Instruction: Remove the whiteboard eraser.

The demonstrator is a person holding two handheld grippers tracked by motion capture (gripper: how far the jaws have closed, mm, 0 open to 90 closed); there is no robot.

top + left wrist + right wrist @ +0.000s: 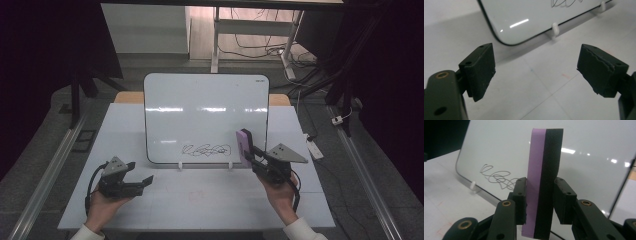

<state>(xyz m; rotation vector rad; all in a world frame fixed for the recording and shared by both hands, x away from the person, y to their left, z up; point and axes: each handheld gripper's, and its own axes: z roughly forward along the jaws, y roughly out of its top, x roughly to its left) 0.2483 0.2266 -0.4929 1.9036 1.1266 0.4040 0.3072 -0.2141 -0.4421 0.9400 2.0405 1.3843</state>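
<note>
Right gripper [540, 202] clamps eraser [545, 170] upright before whiteboard [200, 110].

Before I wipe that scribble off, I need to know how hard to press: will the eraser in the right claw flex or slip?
The eraser is probably light and slightly squashy: its black pad looks like foam. It seems unlikely to slip, since the right claw pinches both flat faces. The whiteboard stands on small clips, so a hard push might tip it.
</note>
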